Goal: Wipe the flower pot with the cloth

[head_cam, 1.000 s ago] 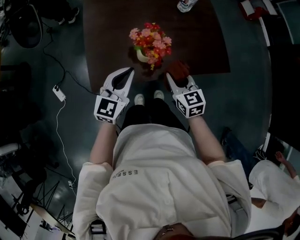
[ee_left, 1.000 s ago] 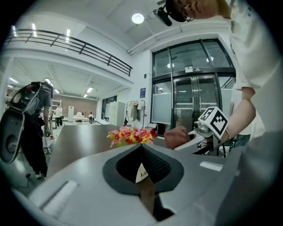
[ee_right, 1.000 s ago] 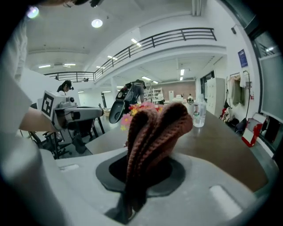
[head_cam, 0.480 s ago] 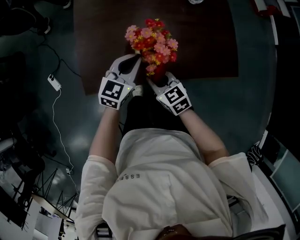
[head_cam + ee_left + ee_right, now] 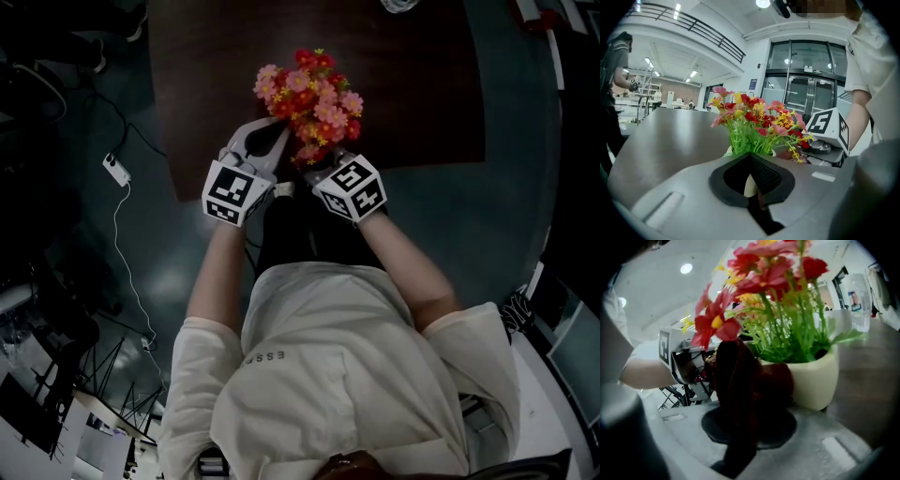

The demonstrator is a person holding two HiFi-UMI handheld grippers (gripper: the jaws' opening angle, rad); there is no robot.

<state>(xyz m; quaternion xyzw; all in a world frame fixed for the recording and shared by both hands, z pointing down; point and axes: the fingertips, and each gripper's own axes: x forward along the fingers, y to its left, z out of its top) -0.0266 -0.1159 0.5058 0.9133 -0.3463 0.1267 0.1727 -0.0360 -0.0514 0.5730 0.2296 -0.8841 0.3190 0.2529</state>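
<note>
a flower pot [image 5: 820, 376] filled with flowers [image 5: 314, 94] was touched by the cloth [image 5: 740, 380] clamped in the right gripper [image 5: 319, 167]; left gripper [image 5: 270, 141] closed, empty.

1. This is a large, high-ceilinged hall or lobby in a commercial building, not a home. An upper gallery with a black railing [image 5: 701, 29] runs overhead, beneath recessed ceiling lights [image 5: 762, 3].
2. Tall glass entrance doors [image 5: 806, 96] in metal frames fill the far wall.
3. A long dark counter [image 5: 661, 140] stands on a glossy teal floor [image 5: 525, 216].
4. A corded power strip [image 5: 116, 170] and tripod legs [image 5: 98, 375] on the floor suggest a makeshift recording set-up.
</note>
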